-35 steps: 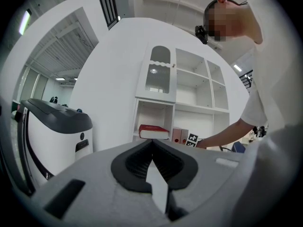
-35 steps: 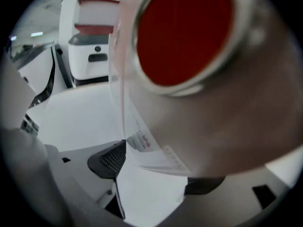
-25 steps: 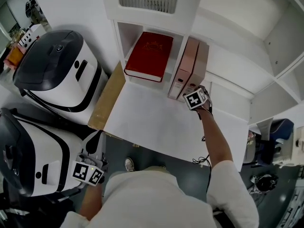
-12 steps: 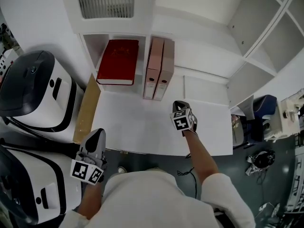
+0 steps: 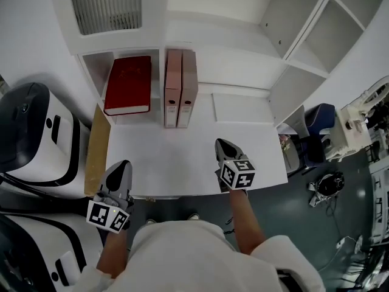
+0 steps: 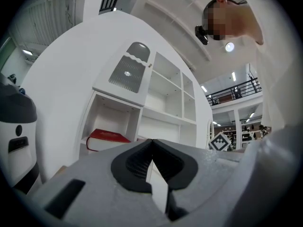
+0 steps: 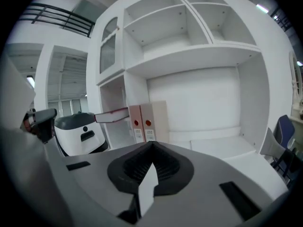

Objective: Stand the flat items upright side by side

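**Shelf unit (image 5: 243, 66), white, with desk top (image 5: 176, 163).**

- Narrow left compartment (image 5: 96, 72): one red book (image 5: 127, 85) is held here, laid flat with its cover up and its front edge jutting toward the desk top.
- Wide bay to the right of that compartment's partition: two pink file boxes (image 5: 180, 96) are stood upright side by side, touching, with their spines facing out. A round hole and a label are seen on each spine.
- Door with a slatted grille (image 5: 103, 5): set above the left compartment.

**Left gripper (image 5: 121, 165):** held by the desk top's front left corner. Its jaws are closed together with nothing between them.

**Right gripper (image 5: 220, 143):** held over the front right of the desk top, well apart from the file boxes. Its jaws are pressed together, empty.

**Beside the unit:** a brown board (image 5: 96, 148) along the desk's left edge, and white-and-black machines (image 5: 30, 132) left of it.
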A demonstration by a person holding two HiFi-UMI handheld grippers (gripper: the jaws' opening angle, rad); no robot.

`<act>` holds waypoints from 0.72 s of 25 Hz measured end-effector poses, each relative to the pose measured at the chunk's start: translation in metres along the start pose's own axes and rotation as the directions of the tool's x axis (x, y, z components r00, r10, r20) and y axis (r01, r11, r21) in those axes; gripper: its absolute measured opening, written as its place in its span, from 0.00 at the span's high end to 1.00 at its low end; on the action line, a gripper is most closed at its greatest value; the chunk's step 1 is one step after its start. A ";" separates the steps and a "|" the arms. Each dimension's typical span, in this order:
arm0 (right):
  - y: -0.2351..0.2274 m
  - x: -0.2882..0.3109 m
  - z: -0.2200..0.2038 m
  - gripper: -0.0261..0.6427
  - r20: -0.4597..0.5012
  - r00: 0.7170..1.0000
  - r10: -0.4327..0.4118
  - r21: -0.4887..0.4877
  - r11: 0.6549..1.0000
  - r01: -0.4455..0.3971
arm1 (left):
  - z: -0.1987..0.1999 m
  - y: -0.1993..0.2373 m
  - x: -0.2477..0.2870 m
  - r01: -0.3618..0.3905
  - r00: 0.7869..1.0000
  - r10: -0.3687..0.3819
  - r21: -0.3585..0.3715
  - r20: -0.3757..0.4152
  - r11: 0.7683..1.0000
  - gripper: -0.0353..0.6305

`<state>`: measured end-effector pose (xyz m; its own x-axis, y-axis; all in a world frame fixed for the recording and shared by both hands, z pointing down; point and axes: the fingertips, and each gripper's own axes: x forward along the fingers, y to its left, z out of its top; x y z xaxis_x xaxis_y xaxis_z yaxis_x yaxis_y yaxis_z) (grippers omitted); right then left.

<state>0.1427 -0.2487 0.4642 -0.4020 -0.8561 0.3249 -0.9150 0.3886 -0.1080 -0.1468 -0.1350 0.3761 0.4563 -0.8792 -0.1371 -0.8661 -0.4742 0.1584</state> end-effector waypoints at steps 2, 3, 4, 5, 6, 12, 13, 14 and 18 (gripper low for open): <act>-0.003 -0.018 0.023 0.96 0.058 0.998 -0.018 -0.017 1.000 0.019 | 0.005 0.001 0.002 0.006 1.000 -0.006 0.009 0.011 1.000 0.92; -0.004 -0.027 0.034 0.96 0.084 0.996 -0.027 -0.028 0.999 0.030 | 0.008 0.001 0.003 0.009 1.000 -0.010 0.013 0.015 1.000 0.92; -0.004 -0.036 0.044 0.96 0.109 0.993 -0.035 -0.037 0.999 0.039 | 0.012 0.000 0.004 0.014 1.000 -0.014 0.018 0.019 1.000 0.92; -0.004 -0.044 0.053 0.96 0.133 0.990 -0.040 -0.045 0.998 0.046 | 0.015 0.000 0.005 0.019 1.000 -0.020 0.026 0.023 0.999 0.92; -0.003 -0.052 0.061 0.96 0.154 0.987 -0.042 -0.051 0.997 0.050 | 0.019 0.000 0.006 0.024 0.999 -0.025 0.036 0.027 0.999 0.92; 0.015 -0.090 0.098 0.96 0.264 0.964 0.018 0.026 0.999 -0.025 | 0.045 0.004 -0.001 0.018 0.997 -0.021 0.040 0.076 0.999 0.92; 0.018 -0.096 0.104 0.96 0.282 0.959 0.025 0.029 0.999 -0.034 | 0.050 0.005 -0.002 0.014 0.996 -0.018 0.042 0.086 0.999 0.92; 0.021 -0.103 0.110 0.96 0.300 0.954 0.029 0.026 0.999 -0.039 | 0.053 0.007 -0.004 0.008 0.996 -0.013 0.047 0.094 0.999 0.92; 0.029 -0.129 0.133 0.96 0.359 0.933 0.027 -0.048 0.999 -0.010 | 0.064 0.015 -0.016 -0.031 0.994 0.023 0.076 0.108 0.997 0.92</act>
<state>0.1636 -0.1724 0.2947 -0.4117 -0.9106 -0.0372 -0.9082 0.4133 -0.0664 -0.1802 -0.1255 0.3183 0.4114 -0.8798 -0.2381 -0.8930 -0.4414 0.0877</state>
